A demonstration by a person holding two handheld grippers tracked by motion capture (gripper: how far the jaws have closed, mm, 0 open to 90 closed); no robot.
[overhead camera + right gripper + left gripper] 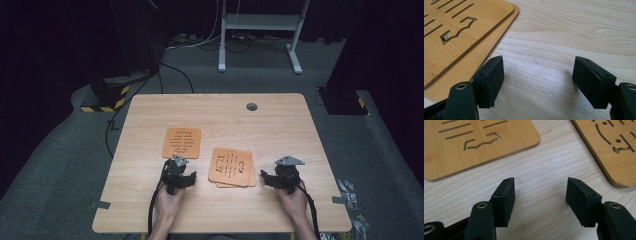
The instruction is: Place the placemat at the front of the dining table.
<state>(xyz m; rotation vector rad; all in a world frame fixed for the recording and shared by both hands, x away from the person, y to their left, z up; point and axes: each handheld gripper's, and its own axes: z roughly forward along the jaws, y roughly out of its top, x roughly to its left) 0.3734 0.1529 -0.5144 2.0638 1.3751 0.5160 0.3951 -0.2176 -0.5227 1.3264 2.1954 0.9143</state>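
Both hand-held grippers, left (186, 176) and right (268, 176), jaws apart, flanking stacked bamboo coasters (231, 167).

Wooden table (280, 120) with grey grommet (251, 106), white metal stand (260, 22), floor cables (200, 42), striped black-yellow base (107, 97)

Your high view looks forward and down over the whole counter (280, 120) from your side. Each gripper view sits low and close, looking along its own jaws at the woodgrain. The left gripper view shares the single bamboo coaster (474, 142) and the stacked coasters (614, 147) with it; the right gripper view shares the stack.
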